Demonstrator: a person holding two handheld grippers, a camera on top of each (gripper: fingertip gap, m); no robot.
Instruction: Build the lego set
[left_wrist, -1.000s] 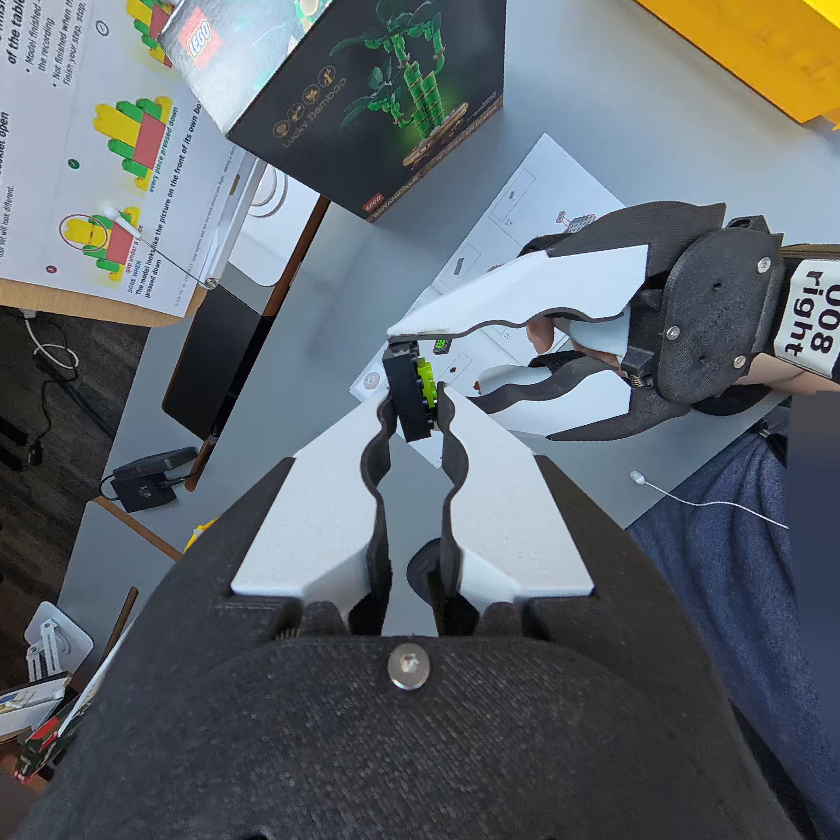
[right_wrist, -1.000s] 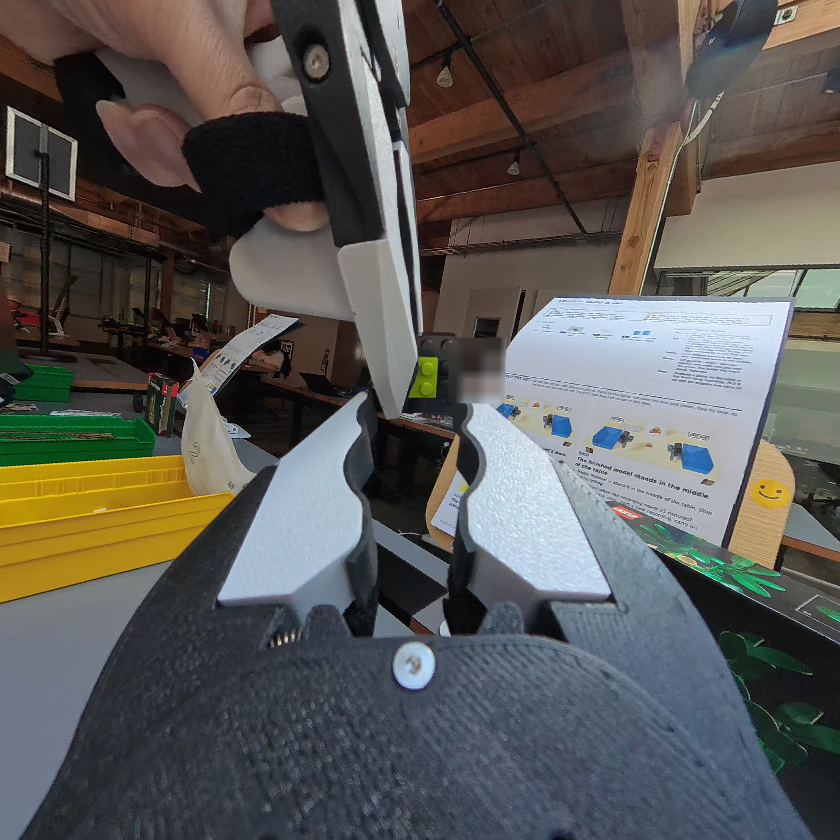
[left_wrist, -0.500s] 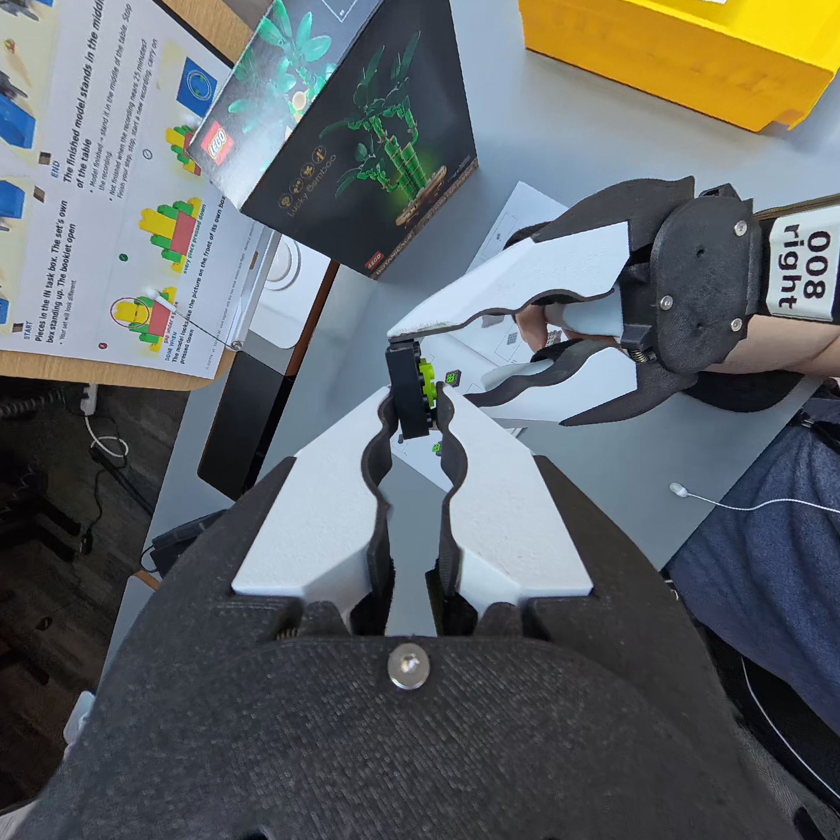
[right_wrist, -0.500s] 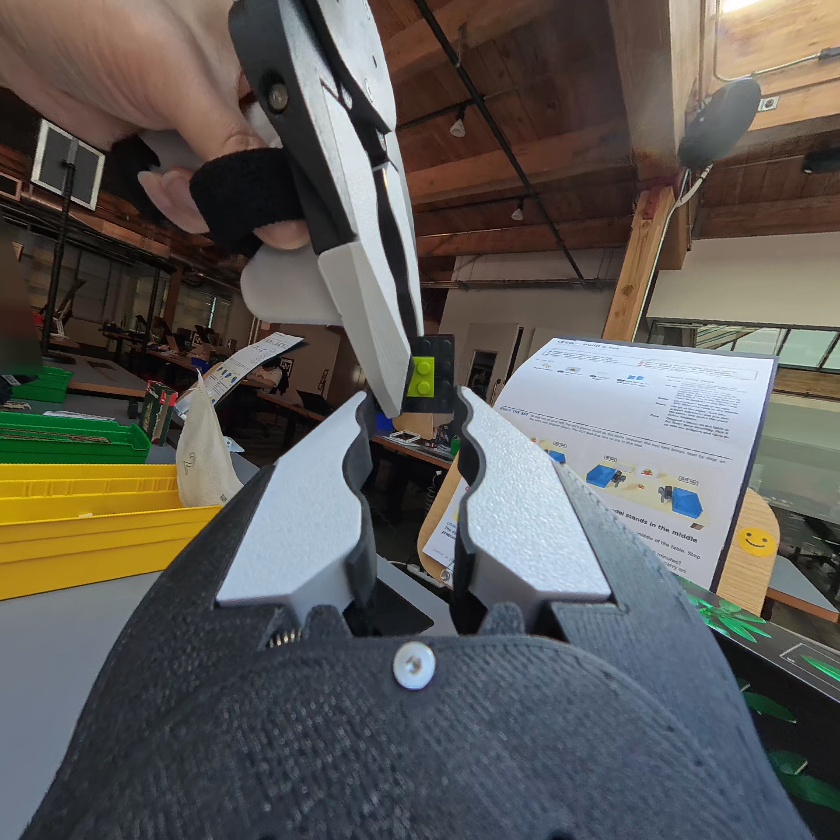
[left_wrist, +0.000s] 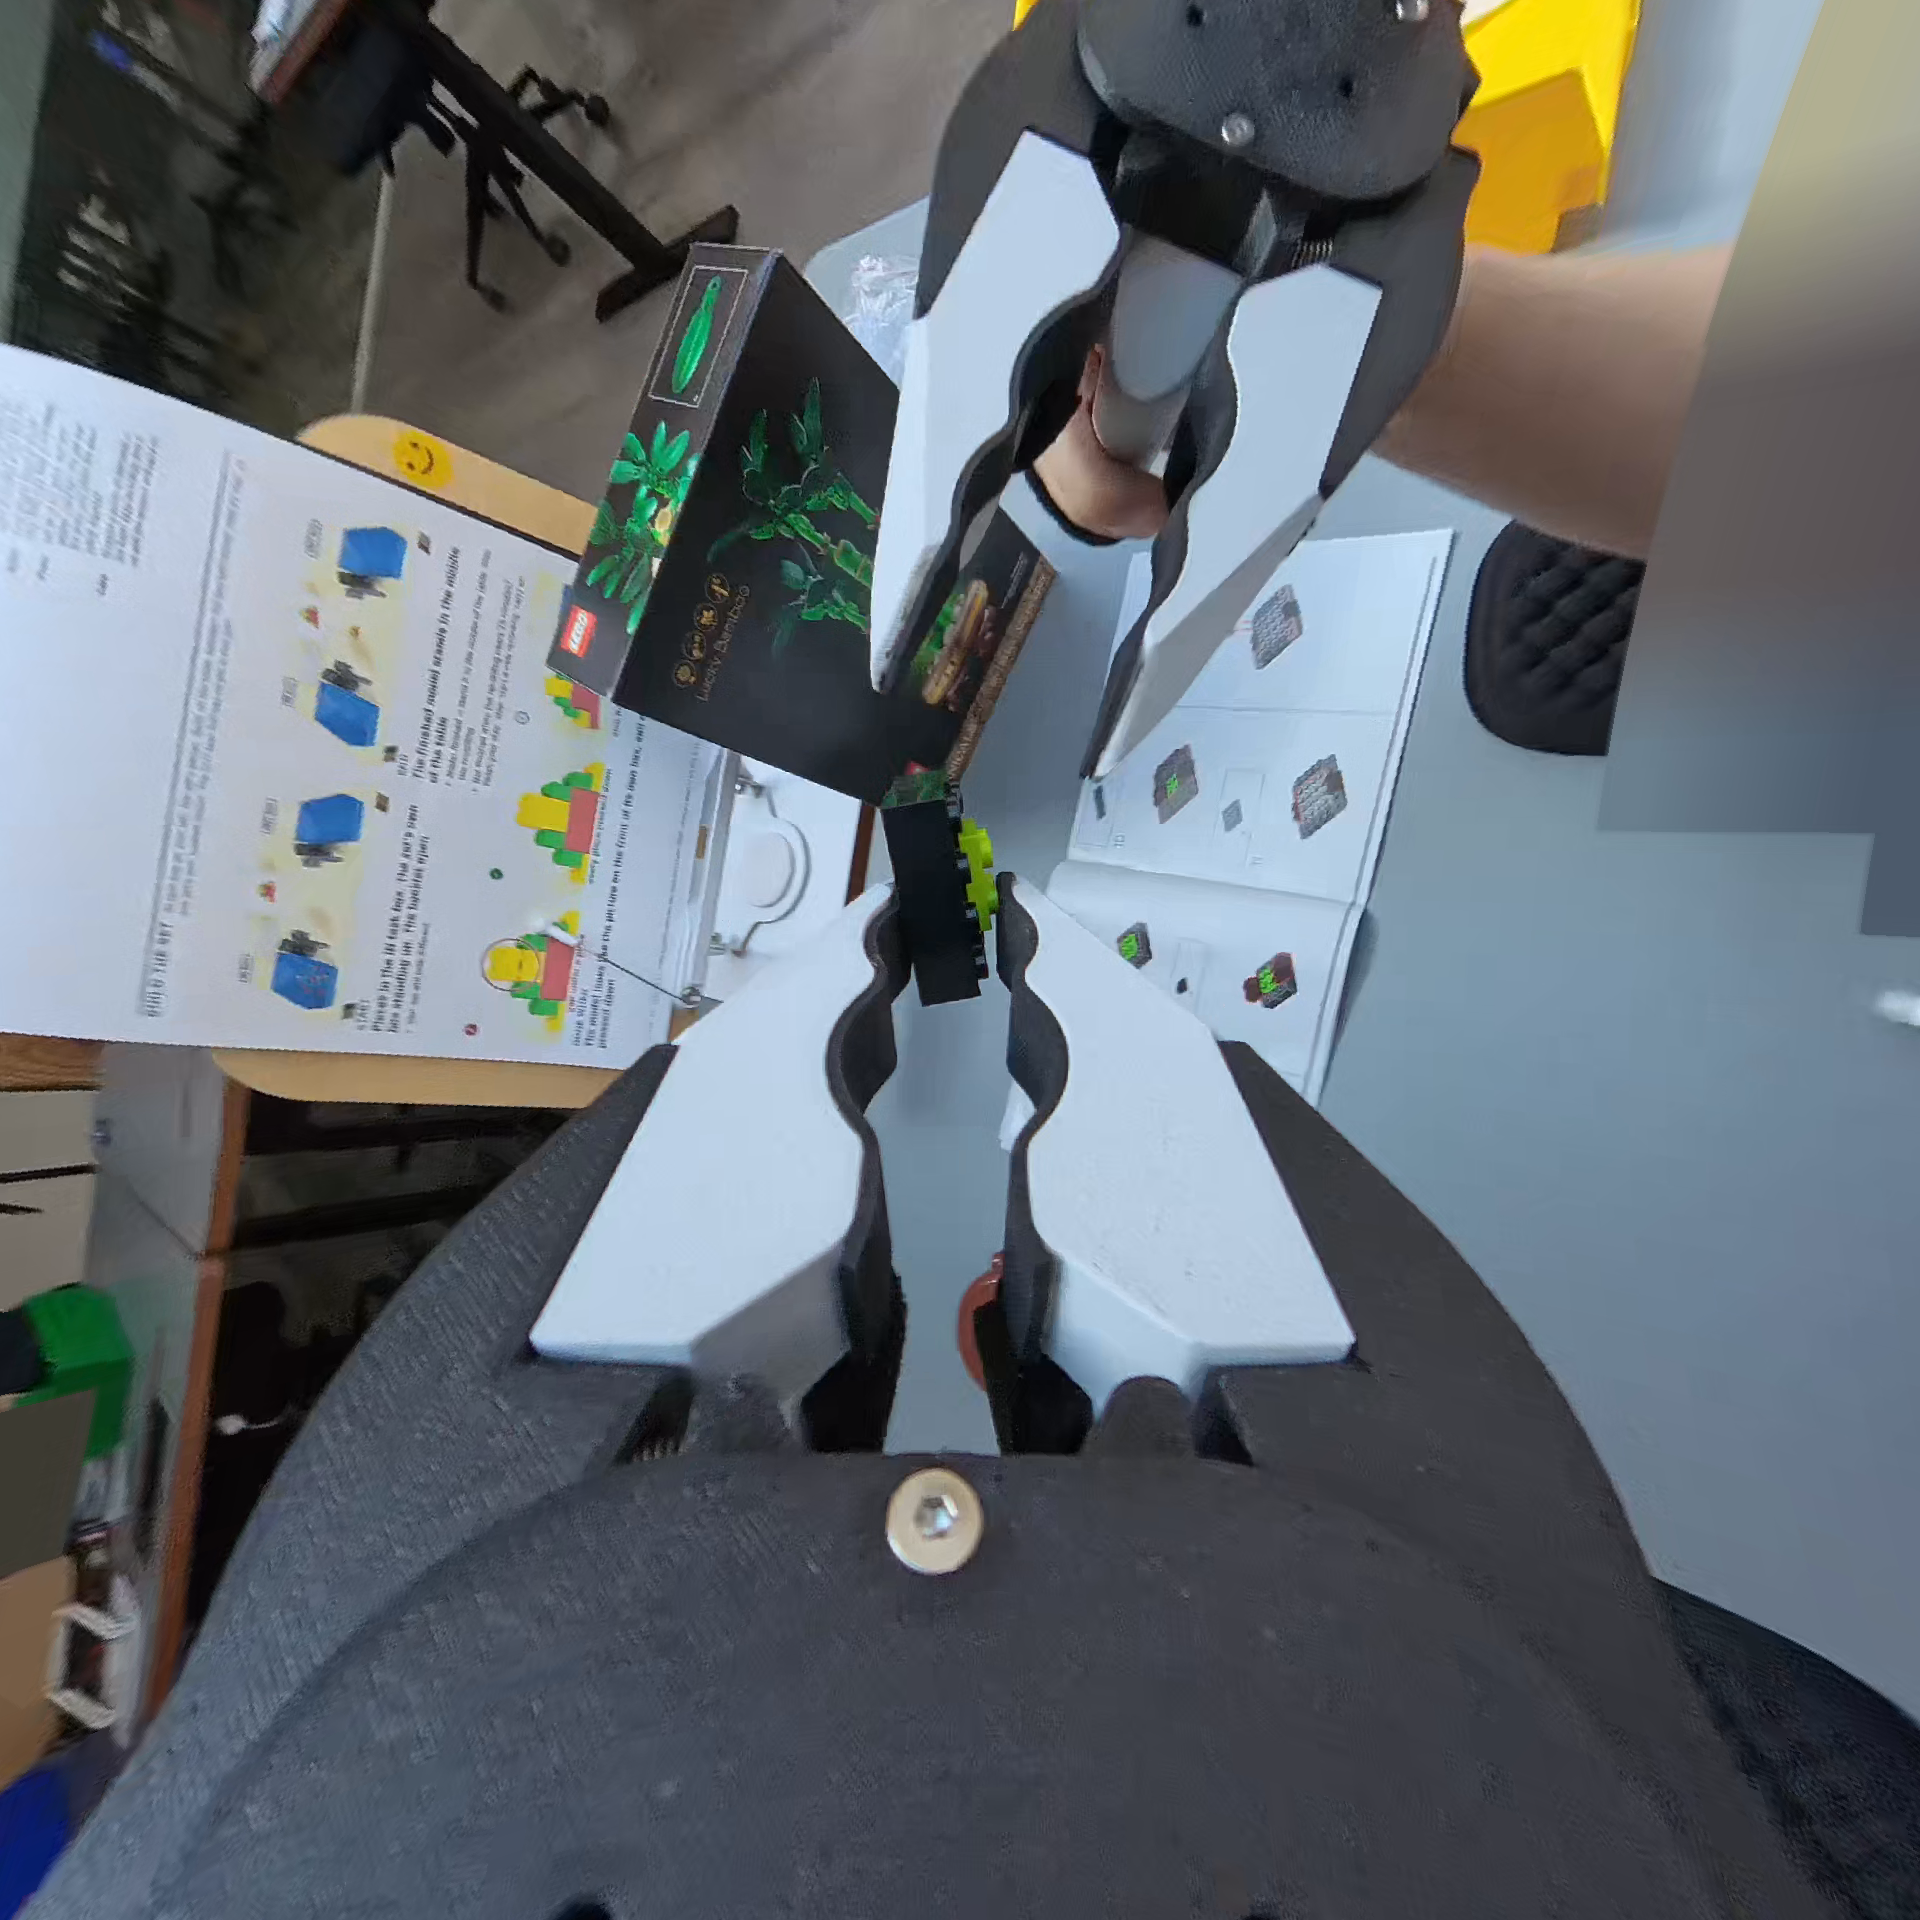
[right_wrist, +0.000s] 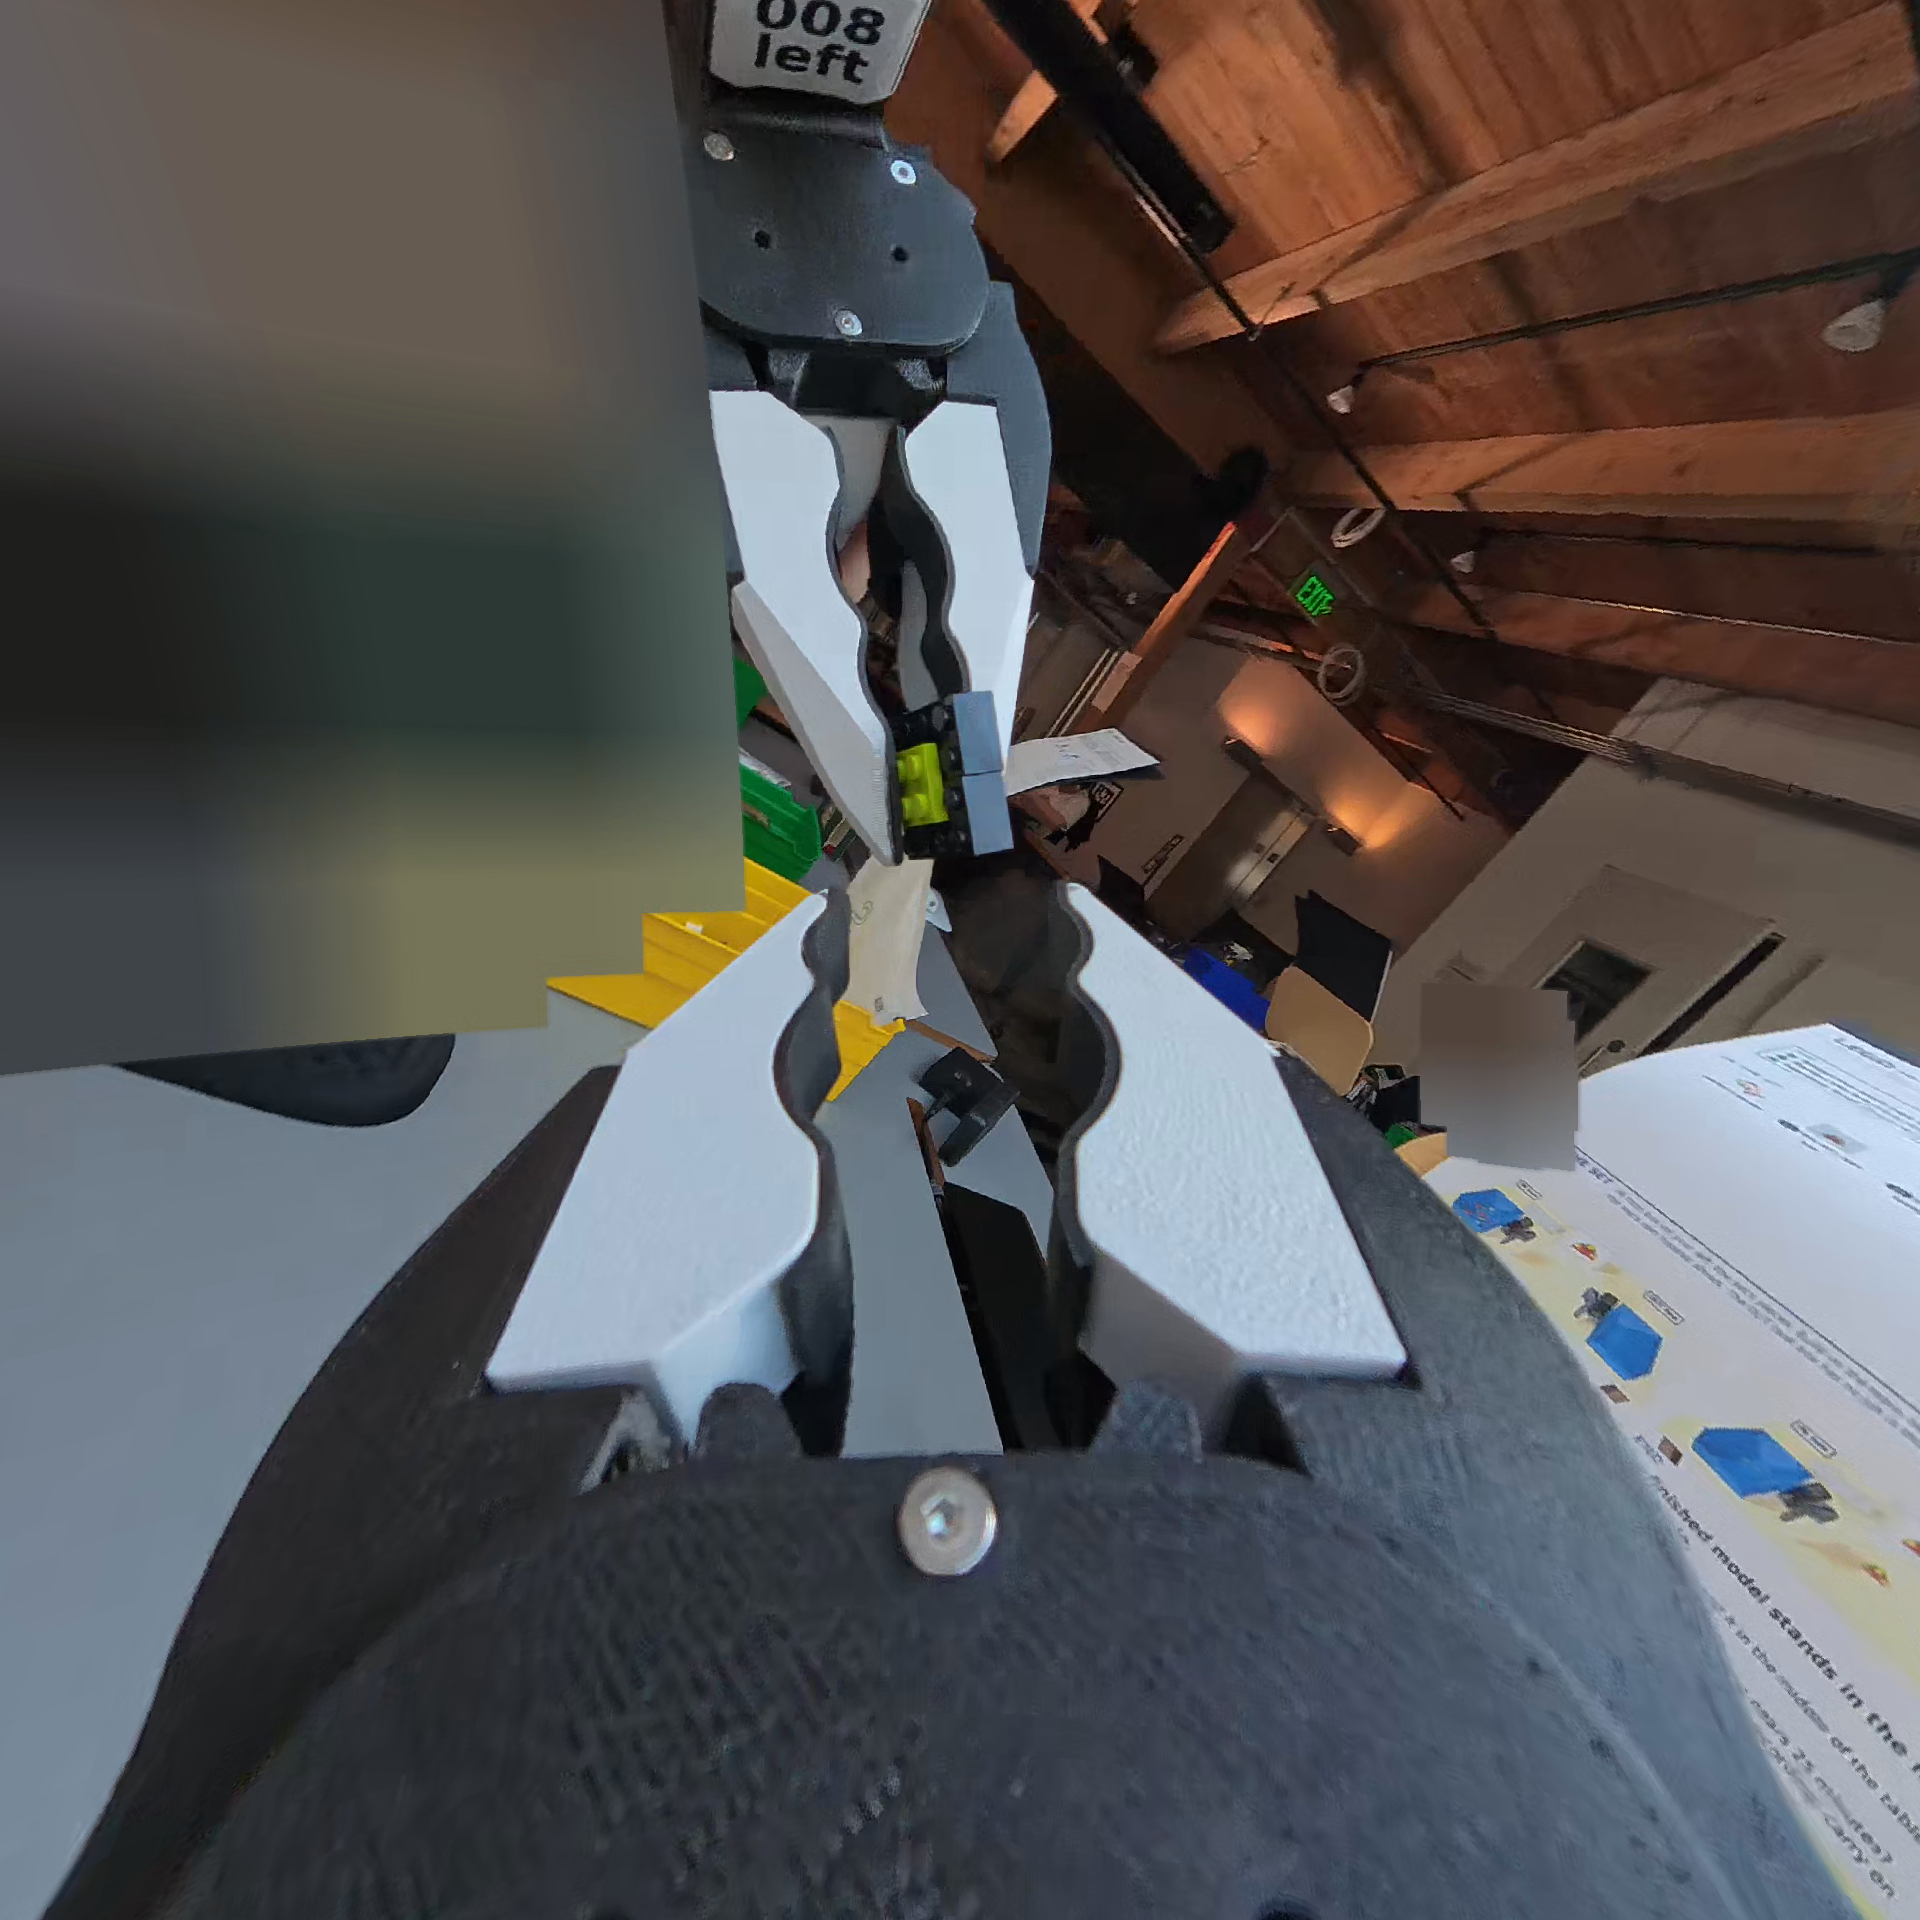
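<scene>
Grey tabletop (left_wrist: 1558, 1195) is seen beneath both tools in the left wrist view. Leaning at nine o'clock, a large printed instruction sheet (left_wrist: 312, 748) is shown, with a black set box (left_wrist: 769, 582) propped just beside it toward twelve o'clock. An open building booklet (left_wrist: 1268, 790) is laid flat at two o'clock. A yellow bin (right_wrist: 727, 956) is glimpsed in the right wrist view. The right gripper (left_wrist: 987, 727) is held at twelve o'clock with its jaws spread apart and nothing between them. The left gripper (left_wrist: 945, 914) is clenched around a small black lego assembly (left_wrist: 940, 914), held on edge in the air at centre, with a lime green brick (left_wrist: 975, 868) fixed to its three o'clock face.
</scene>
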